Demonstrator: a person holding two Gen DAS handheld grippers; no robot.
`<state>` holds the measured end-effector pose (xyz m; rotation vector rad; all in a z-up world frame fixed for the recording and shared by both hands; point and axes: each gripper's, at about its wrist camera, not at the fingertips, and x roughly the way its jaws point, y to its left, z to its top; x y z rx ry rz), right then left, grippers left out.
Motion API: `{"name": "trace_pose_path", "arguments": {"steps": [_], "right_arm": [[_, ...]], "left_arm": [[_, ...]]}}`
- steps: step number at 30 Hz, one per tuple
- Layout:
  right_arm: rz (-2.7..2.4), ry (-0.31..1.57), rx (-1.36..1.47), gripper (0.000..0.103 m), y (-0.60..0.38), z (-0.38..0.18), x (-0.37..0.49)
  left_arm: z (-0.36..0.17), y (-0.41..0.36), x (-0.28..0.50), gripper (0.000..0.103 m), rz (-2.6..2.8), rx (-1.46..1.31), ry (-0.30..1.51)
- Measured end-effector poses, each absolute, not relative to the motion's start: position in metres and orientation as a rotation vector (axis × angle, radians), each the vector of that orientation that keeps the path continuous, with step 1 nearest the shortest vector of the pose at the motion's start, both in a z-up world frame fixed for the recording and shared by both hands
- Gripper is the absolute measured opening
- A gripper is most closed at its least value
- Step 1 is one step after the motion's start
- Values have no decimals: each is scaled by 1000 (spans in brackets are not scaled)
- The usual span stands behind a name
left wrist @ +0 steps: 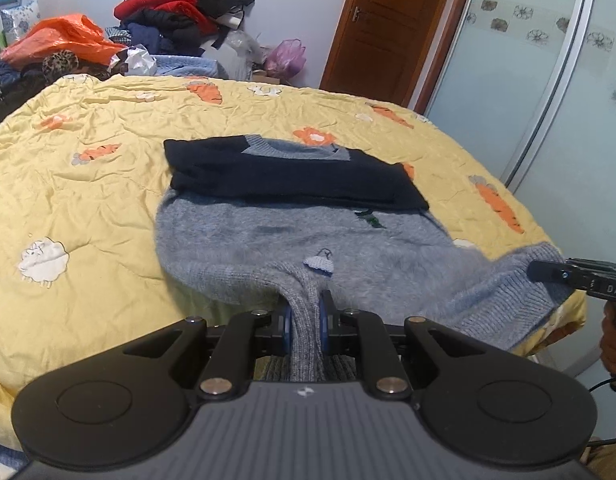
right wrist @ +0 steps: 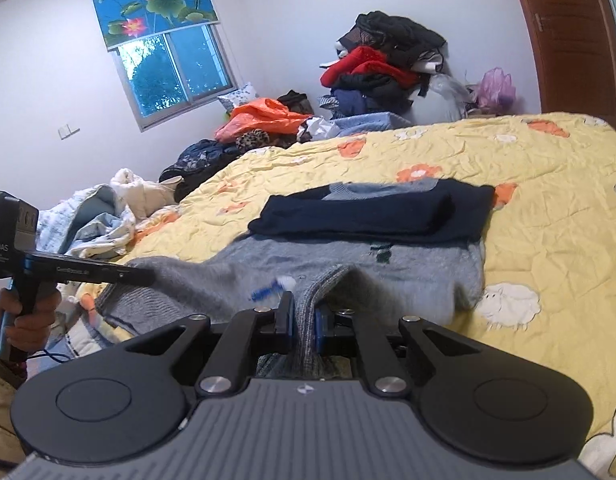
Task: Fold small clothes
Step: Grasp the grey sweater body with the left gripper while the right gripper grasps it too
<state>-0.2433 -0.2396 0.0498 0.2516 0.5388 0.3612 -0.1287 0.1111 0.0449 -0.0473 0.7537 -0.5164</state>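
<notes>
I have the grey knitted sweater (left wrist: 267, 240) lying on the yellow carrot-and-sheep quilt (left wrist: 87, 184), its dark navy sleeves (left wrist: 283, 176) already folded across the chest, just below the neckline. The ribbed hem (left wrist: 504, 292) is the edge nearest me, and both claws are on it. My left gripper (left wrist: 305, 320) is pressed together with a bunched ridge of the hem pinched between its blue pads; my right gripper (right wrist: 301, 320) is pinching the hem the same way, further along toward the other corner. In the left wrist view I can see the right claw's tip biting the far corner of the rib, with the person's hand (left wrist: 614, 344) on its handle below.

I judge this to be the bottom-to-top fold: the hem is gripped at two places and comes up off the quilt, while the body of the sweater lies flat beyond it. The next move calls for carrying both corners forward together, level with each other and pulled apart enough to keep the hem taut, then laying it over the navy sleeves near the collar (left wrist: 295, 150) before I let go. The knit between the claws sags a little, so uneven travel would skew the fold
</notes>
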Motion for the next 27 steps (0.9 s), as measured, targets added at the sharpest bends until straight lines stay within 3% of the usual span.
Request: {"name": "trace_pose_path", "arguments": {"steps": [27], "right_arm": [[188,430,421,17,-266,52,-134]], "left_arm": [[77,61,-20,13,-380,-15,713]]}}
